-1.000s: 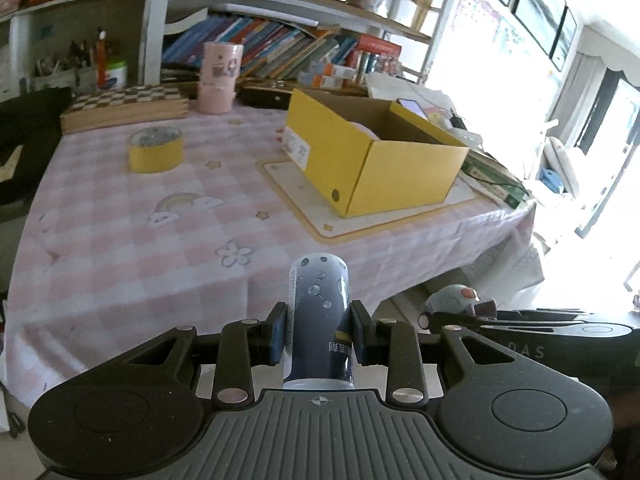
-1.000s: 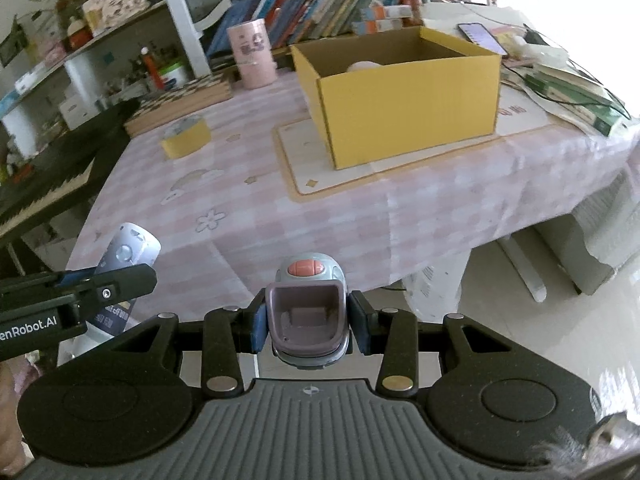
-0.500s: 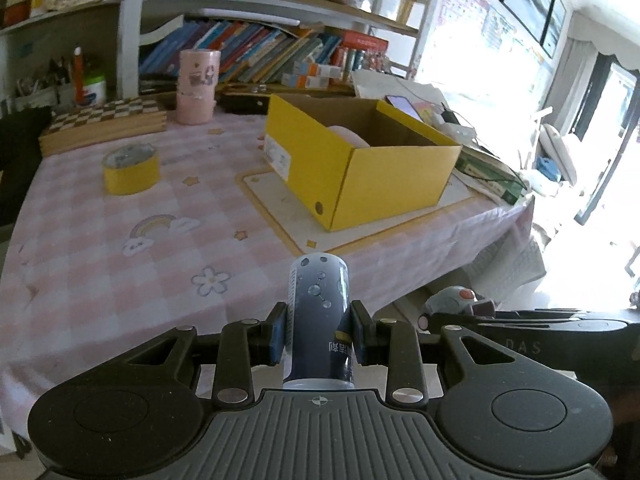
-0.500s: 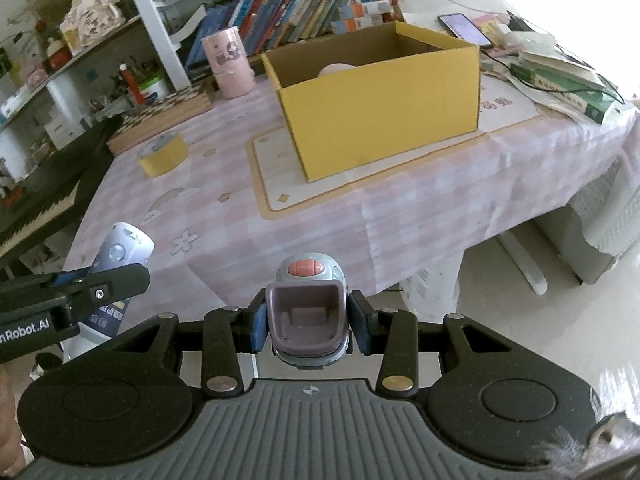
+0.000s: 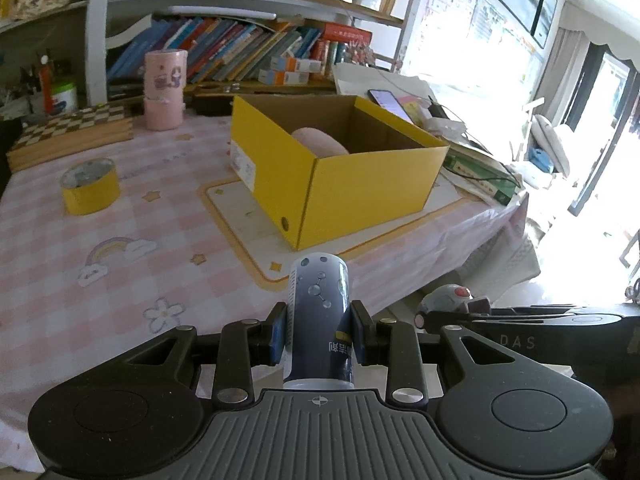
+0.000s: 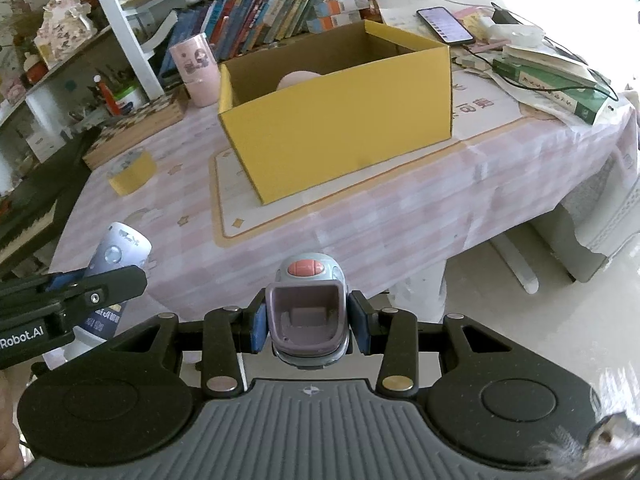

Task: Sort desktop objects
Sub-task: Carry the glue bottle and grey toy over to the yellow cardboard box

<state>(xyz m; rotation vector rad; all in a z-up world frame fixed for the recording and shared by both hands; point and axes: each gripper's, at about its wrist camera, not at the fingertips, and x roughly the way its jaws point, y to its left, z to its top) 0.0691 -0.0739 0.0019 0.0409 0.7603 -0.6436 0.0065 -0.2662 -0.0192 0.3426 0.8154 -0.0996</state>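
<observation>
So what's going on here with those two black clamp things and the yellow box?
A person is tidying a desk with a handheld gripper in each hand. The left gripper is clamped on a dark blue bottle, and the right gripper is clamped on a small grey toy with a red button. Both hover at the near edge of the table, facing the open yellow box, which already holds a pink thing. A yellow tape roll sits on the cloth.

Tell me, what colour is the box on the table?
The box is yellow outside; the right wrist view shows it best.
</observation>
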